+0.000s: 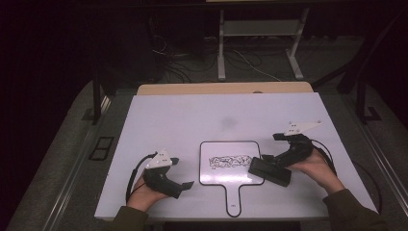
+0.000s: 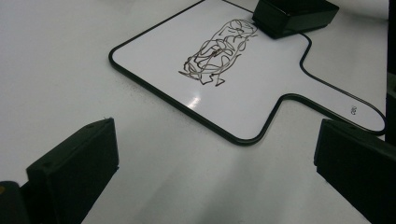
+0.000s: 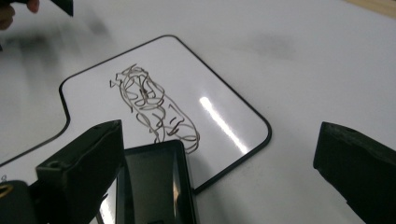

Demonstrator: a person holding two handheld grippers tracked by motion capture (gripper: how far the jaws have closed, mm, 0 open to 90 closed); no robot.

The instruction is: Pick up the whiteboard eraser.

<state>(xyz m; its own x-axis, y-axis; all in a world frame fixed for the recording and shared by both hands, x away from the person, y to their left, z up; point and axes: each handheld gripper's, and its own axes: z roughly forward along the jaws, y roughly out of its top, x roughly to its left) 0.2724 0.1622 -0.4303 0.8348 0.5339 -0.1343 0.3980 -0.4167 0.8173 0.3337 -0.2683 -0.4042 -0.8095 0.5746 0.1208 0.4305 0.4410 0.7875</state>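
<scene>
The wiping had not begun as far as the pictures showed: the dark scribble [image 1: 230, 161] sat whole in the middle of the small whiteboard [image 1: 216, 175], with no smeared or cleared patch in it. The black eraser [image 1: 269, 171] lay at the board's right edge, partly over its rim and just beside the scribble, so what was left was, by my judgement, every pass over the marks.

The whiteboard lay flat near the table's [image 1: 159, 115] near edge, about midway between its left and right edges, its handle pointing toward the person. It was white and glossy with a thin black border and rounded corners.

The right claw [image 3: 219, 177] stood wide open; the eraser lay against its one jaw, well apart from the other, so it was not gripped. The left claw [image 1: 180, 173] was also open and empty, resting near the table's near edge, left of the board.
</scene>
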